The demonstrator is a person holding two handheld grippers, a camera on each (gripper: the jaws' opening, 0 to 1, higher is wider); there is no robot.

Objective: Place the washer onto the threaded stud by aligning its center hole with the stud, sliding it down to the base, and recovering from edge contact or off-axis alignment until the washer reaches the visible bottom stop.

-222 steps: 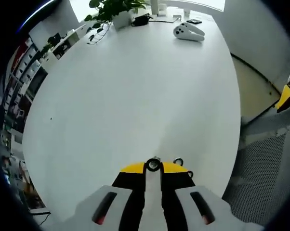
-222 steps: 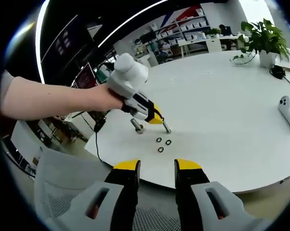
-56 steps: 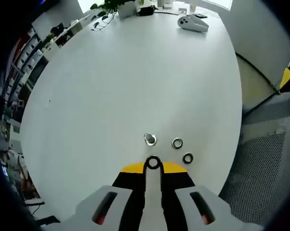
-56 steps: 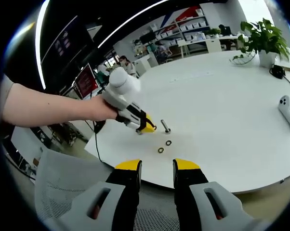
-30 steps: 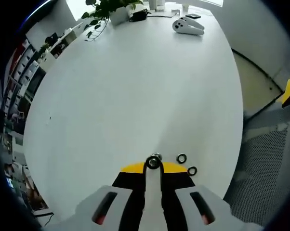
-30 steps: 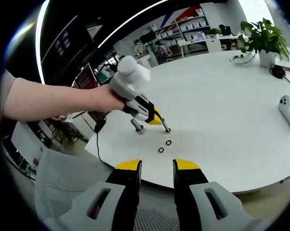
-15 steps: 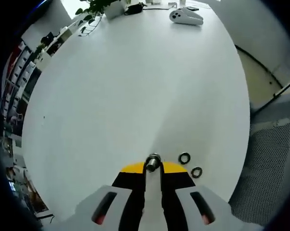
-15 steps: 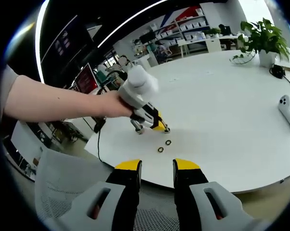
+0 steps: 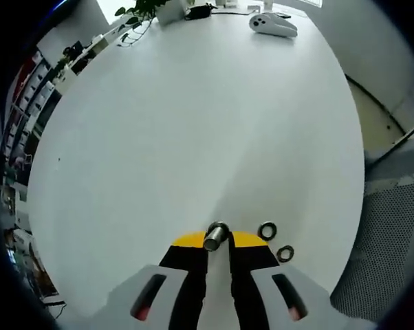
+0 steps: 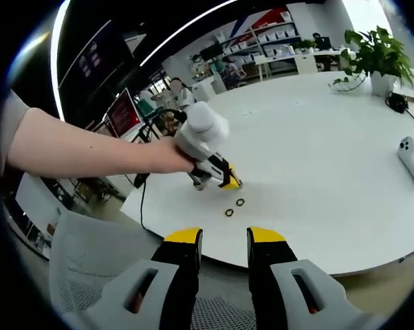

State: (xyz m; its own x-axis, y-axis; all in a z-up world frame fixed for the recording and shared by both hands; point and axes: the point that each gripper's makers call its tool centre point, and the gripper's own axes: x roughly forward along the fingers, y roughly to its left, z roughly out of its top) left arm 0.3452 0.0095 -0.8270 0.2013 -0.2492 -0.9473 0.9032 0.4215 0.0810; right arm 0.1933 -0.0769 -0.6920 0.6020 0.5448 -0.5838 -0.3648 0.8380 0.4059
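On the white table [image 9: 193,124] the metal threaded stud [image 9: 214,239] stands right between the yellow tips of my left gripper [image 9: 218,243]. Those jaws stay nearly together, pinching a dark washer [image 9: 219,227] that sits at the stud's top end; how far down it has slid is hidden. In the right gripper view a hand holds the left gripper [image 10: 231,183] tilted down onto the table, its tips covering the stud. My right gripper [image 10: 224,237] hovers off the table's near edge, open, with nothing between its jaws.
Two loose washers [image 9: 267,230] [image 9: 285,253] lie just right of the stud, near the table edge; the right gripper view shows them too [image 10: 240,202] [image 10: 228,212]. White controllers [image 9: 272,24] and a potted plant [image 10: 375,51] sit at the far side. A grey mesh chair [image 10: 90,275] stands below.
The left gripper carried the washer from beside the stud onto it and has tipped lower over it. The two loose washers stay put. The right gripper has not moved.
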